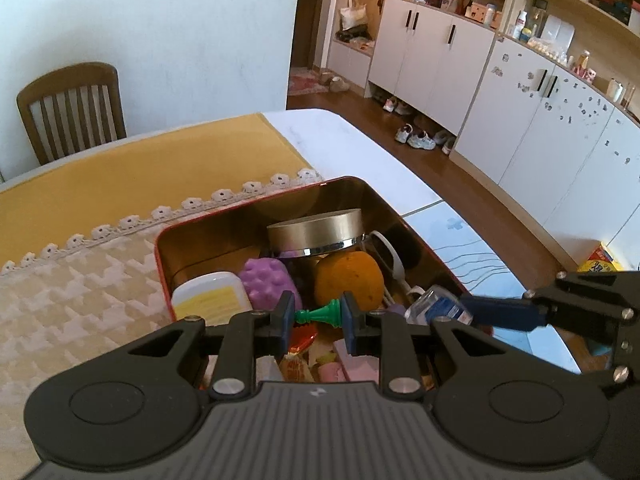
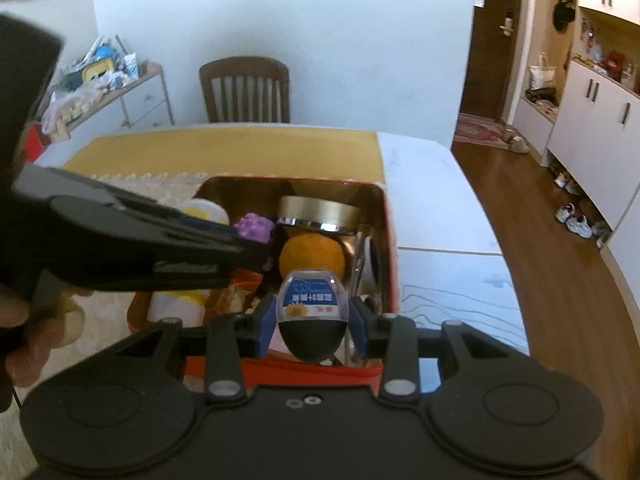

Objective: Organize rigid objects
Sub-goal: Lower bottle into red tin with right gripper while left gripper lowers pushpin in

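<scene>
A red tin box (image 1: 256,216) with a gold inside stands on the table; it also shows in the right wrist view (image 2: 390,240). It holds a gold-lidded jar (image 1: 316,230), an orange (image 1: 348,278), a purple knobbly toy (image 1: 268,280), a white and yellow container (image 1: 210,294) and snack packets. My left gripper (image 1: 316,314) is shut on a green chess pawn (image 1: 318,314) over the box. My right gripper (image 2: 312,316) is shut on a small clear bottle with a blue label and black cap (image 2: 312,308), over the box's near right corner.
The box sits on a cream houndstooth cloth (image 1: 80,280) with a lace edge, beyond it a yellow cloth (image 1: 140,168). A wooden chair (image 1: 72,108) stands at the table's far side. White cabinets (image 1: 520,92) and shoes line the wood floor to the right.
</scene>
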